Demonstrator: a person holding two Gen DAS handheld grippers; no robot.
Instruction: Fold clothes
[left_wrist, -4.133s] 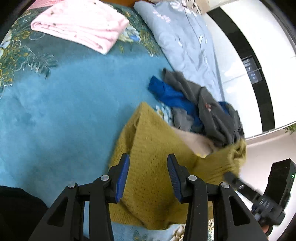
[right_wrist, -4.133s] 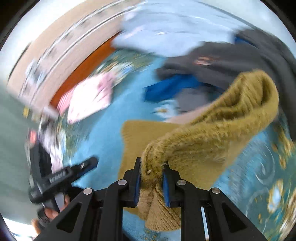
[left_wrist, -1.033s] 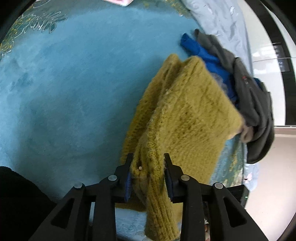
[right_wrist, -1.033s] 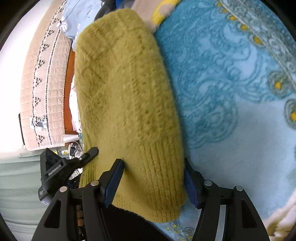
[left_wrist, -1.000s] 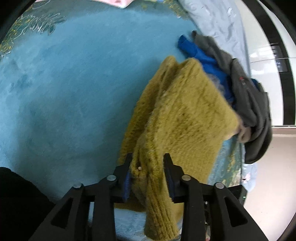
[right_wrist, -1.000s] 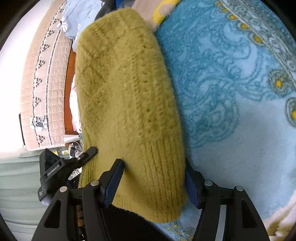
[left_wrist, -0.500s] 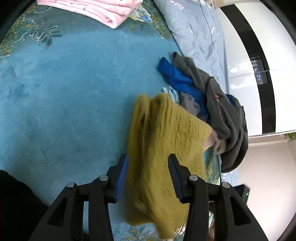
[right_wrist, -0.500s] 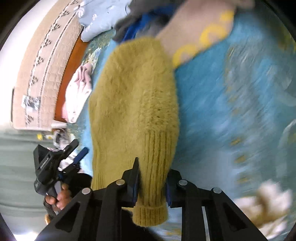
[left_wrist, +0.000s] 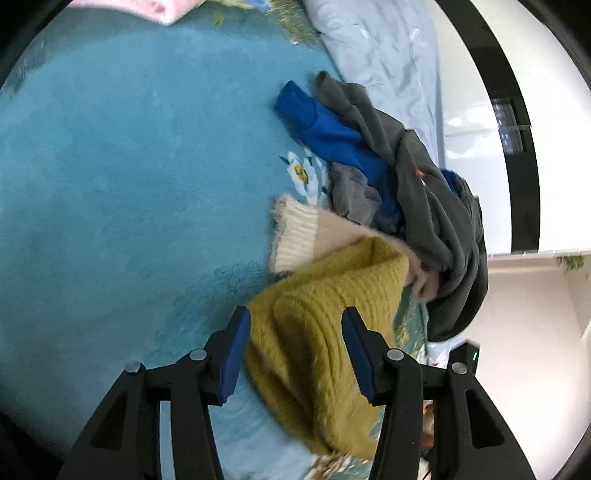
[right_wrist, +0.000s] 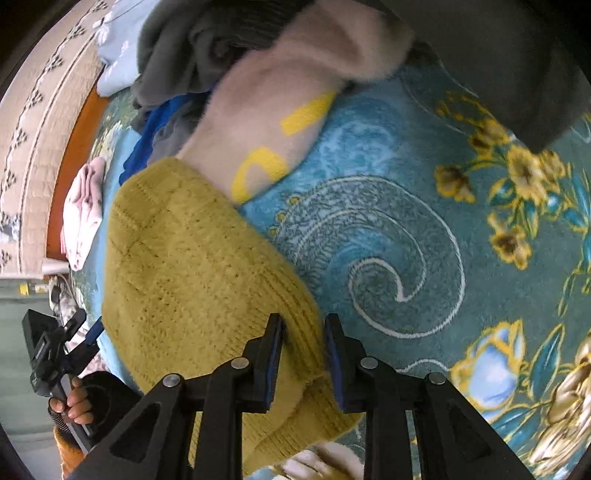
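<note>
A mustard yellow knitted sweater (left_wrist: 325, 332) lies folded on the teal carpet (left_wrist: 110, 184). My left gripper (left_wrist: 295, 354) is open, its blue-padded fingers either side of the sweater's near end, not pinching it. In the right wrist view the same sweater (right_wrist: 192, 280) fills the lower left. My right gripper (right_wrist: 301, 358) is shut on the sweater's ribbed edge. The left gripper also shows far left in that view (right_wrist: 88, 334), held by a hand.
A pile of unfolded clothes lies just beyond the sweater: a beige sweater with yellow marks (right_wrist: 273, 122), a blue garment (left_wrist: 325, 129) and a dark grey one (left_wrist: 436, 206). A pale blue quilt (left_wrist: 384, 66) lies behind. A folded pink garment (right_wrist: 83, 210) sits at the far edge.
My left gripper has opened and let go of the sweater. My right gripper has closed on the ribbed edge. The sweater has come down flatter, uncovering the beige sweater.
</note>
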